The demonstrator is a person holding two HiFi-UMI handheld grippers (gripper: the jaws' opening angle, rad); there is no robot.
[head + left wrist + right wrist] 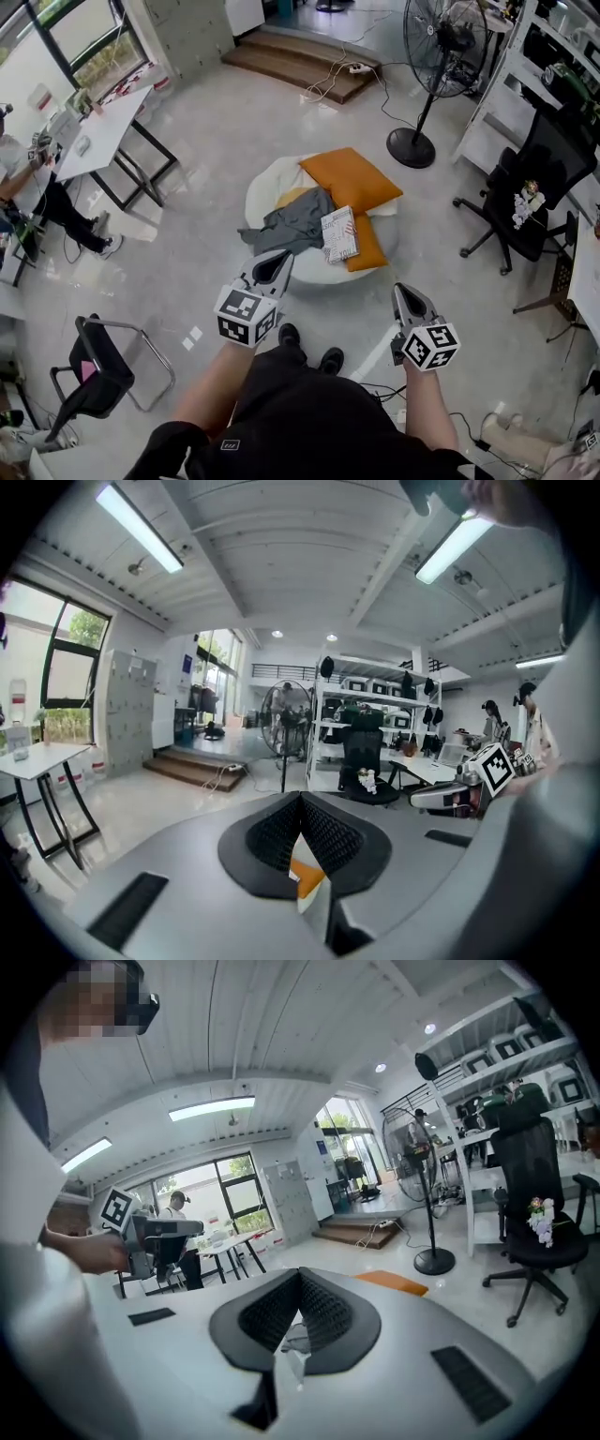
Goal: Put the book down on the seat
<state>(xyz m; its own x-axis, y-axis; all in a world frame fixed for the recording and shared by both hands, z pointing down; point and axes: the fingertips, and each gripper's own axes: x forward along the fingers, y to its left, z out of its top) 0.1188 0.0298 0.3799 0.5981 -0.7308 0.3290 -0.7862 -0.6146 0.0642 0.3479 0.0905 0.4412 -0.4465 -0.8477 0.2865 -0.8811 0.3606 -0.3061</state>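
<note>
A book (pixel 338 234) with a patterned cover lies flat on the round white seat (pixel 265 192), partly on an orange cushion (pixel 351 178) and beside a crumpled grey cloth (pixel 295 223). My left gripper (pixel 278 259) hovers just short of the seat's near edge, shut, with nothing held. Further right and closer to me, my right gripper (pixel 404 292) is also shut and empty. In the left gripper view the left gripper (pixel 300 806) has its jaws together, and a sliver of orange and white shows below them. The right gripper (pixel 300 1283) looks the same in its own view.
A pedestal fan (pixel 441 56) stands behind the seat, with a black office chair (pixel 525 197) and shelving to the right. Wooden steps (pixel 300 61) lie at the back. To the left are a white table (pixel 98 131) with a seated person, and a black chair (pixel 98 367).
</note>
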